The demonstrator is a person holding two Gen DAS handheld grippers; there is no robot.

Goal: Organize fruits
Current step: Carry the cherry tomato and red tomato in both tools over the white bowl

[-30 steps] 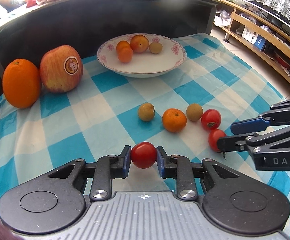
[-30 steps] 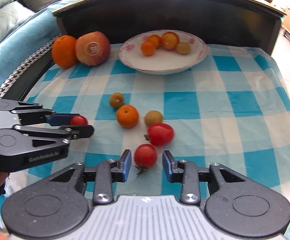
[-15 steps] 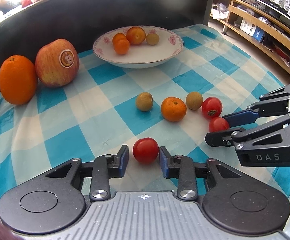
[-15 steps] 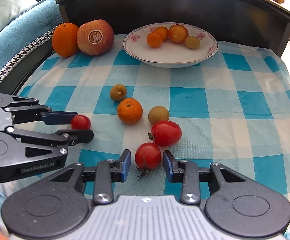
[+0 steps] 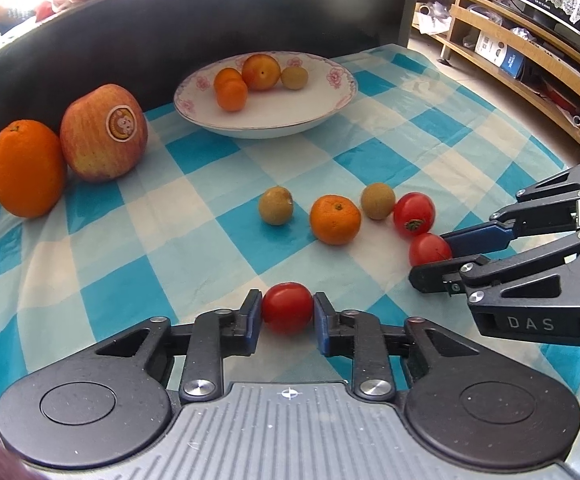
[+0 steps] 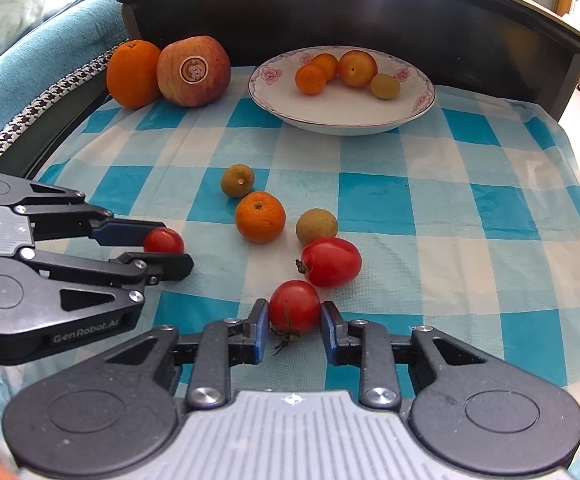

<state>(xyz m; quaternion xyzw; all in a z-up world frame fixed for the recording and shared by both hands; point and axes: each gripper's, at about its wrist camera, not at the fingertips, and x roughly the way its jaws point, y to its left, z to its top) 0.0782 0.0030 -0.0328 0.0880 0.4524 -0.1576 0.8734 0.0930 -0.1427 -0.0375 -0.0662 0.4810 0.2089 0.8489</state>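
Note:
A small red tomato (image 5: 287,314) sits between the blue pads of my left gripper (image 5: 287,316), which is shut on it low over the checked cloth. From the right wrist view the same gripper (image 6: 166,242) and tomato (image 6: 164,240) appear at the left. My right gripper (image 6: 295,314) is shut on a second red tomato (image 6: 294,306) with a dry stem, and from the left wrist view it (image 5: 438,252) flanks that tomato (image 5: 430,249). At the back, the white flowered bowl (image 5: 330,108) holds several small fruits.
Loose on the cloth lie an oval tomato (image 6: 332,262), a mandarin (image 6: 260,216) and two longans (image 6: 317,226) (image 6: 238,180). A large orange (image 5: 26,168) and a stickered apple (image 5: 104,132) stand at the back left against a dark raised rim (image 5: 170,32).
Both grippers have narrowed onto their tomatoes; half a second ago each had a gap beside its fruit. Both have also moved slightly forward.

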